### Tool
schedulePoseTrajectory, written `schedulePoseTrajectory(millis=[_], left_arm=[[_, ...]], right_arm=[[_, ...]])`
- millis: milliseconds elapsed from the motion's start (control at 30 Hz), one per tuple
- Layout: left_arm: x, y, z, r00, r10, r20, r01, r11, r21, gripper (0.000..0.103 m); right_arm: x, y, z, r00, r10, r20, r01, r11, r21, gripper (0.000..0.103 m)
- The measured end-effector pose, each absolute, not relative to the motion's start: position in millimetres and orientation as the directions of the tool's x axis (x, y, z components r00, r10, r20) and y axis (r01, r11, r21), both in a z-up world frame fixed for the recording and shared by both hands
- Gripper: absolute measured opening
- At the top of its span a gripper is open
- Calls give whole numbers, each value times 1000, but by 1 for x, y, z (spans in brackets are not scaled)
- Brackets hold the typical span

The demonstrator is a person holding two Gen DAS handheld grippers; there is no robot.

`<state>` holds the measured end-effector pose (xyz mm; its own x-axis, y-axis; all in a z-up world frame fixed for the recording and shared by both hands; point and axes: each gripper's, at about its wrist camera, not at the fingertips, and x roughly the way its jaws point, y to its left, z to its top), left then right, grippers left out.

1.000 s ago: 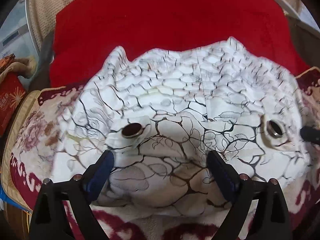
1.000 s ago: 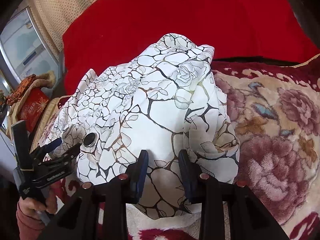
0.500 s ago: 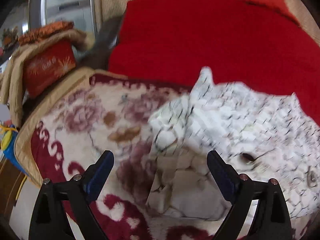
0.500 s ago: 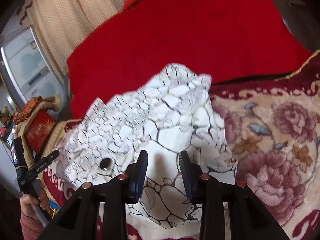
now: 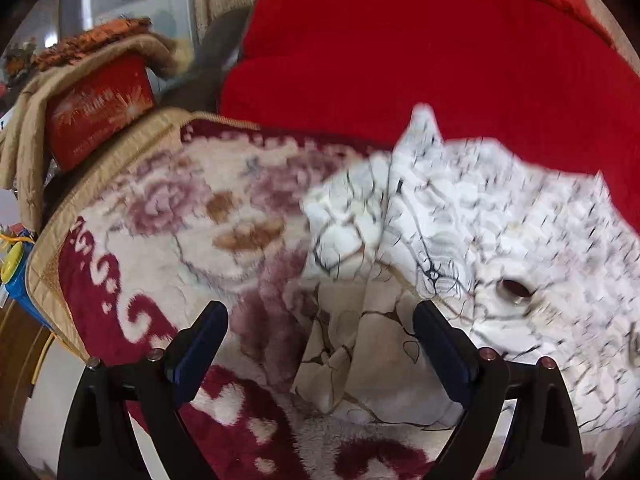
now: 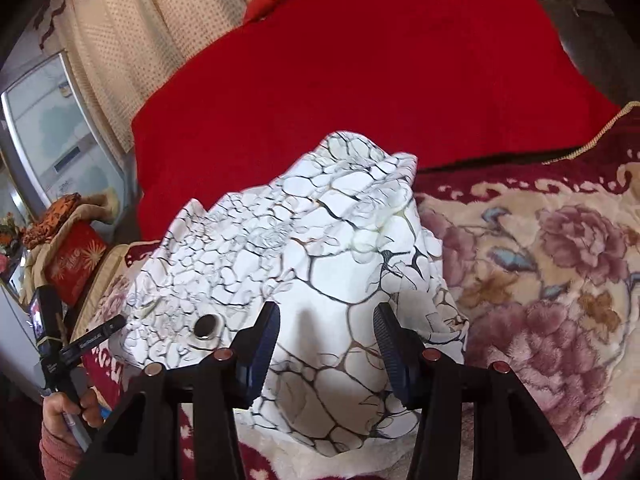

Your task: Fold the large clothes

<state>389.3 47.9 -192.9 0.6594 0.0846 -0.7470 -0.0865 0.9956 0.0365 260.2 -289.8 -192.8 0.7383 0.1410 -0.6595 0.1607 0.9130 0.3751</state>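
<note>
So the white crackle-print cloth (image 6: 320, 264) is bunched in a heap on the flowery blanket (image 6: 560, 280) covering the bed, up toward the far edge where the red pillow (image 6: 360, 80) sits. The right gripper (image 6: 326, 340) is right on top of the near end of the heap, cloth between its jaws, and they're opening, so it looks like it's letting go. The left gripper (image 5: 320, 344) is spread wide with nothing pinched; the heap's left edge sits between its fingers and the bulk runs off to its right. The heap's long axis goes left-right across the bed, and I'd say the right one's closer.
</note>
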Motion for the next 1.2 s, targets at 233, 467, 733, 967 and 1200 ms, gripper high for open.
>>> schedulePoseTrajectory(millis=[233,467,733,967,1200], left_arm=[[384,54,-181,685,88,-723,-100,995,27,96],[391,65,-183,675,182,-715,-157,982,102,96],[384,62,-176,710,186,-680,-149,982,113,95],[378,81,-160,738,48,-673,-145,985,-89,95],[385,107,-183,642,-309,-701,-105,871,-480,96]], right_arm=[[277,-289,-210,659,154,-736,179,918,353,52],[260,-295,-193,750,149,-645,153,909,389,52],[272,-292,-206,683,177,-709,164,908,385,52],[255,-305,-186,785,198,-588,113,886,449,52],[257,-293,-185,782,198,-591,98,898,430,52]])
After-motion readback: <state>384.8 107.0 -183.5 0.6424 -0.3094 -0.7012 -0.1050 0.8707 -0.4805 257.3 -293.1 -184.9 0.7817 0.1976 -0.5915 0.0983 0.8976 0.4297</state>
